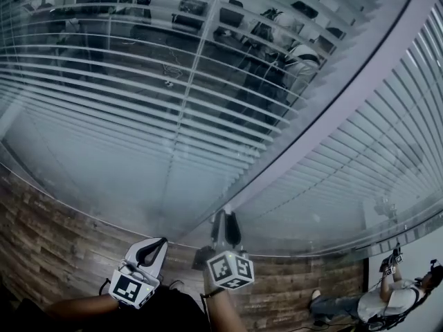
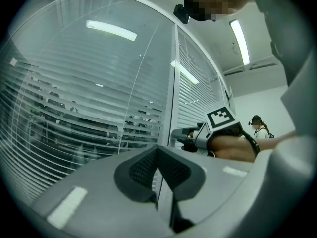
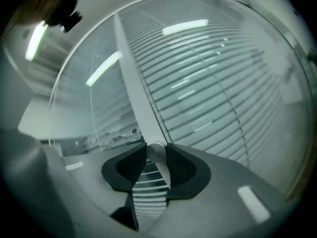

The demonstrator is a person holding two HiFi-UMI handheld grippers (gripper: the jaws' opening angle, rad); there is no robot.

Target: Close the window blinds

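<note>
White slatted blinds (image 1: 173, 95) hang behind the glass on the left of a pale upright frame (image 1: 332, 109); more blinds (image 1: 387, 137) hang on its right. The left slats stand apart, so a room shows through them. My right gripper (image 1: 225, 216) reaches level to the frame. In the right gripper view its pads (image 3: 130, 162) press on a small round silvery knob (image 3: 155, 151) at the frame's foot. My left gripper (image 1: 154, 247) hangs back to the left, clear of the glass. Its jaw tips meet with nothing between them (image 2: 158, 150). The left gripper view shows the right gripper (image 2: 181, 137) at the frame.
Wood-pattern floor (image 1: 55, 247) runs along the base of the glass wall. A person (image 1: 394, 296) holding grippers stands at the lower right, beside a white wall. Figures and chairs (image 1: 277, 54) show through the left pane.
</note>
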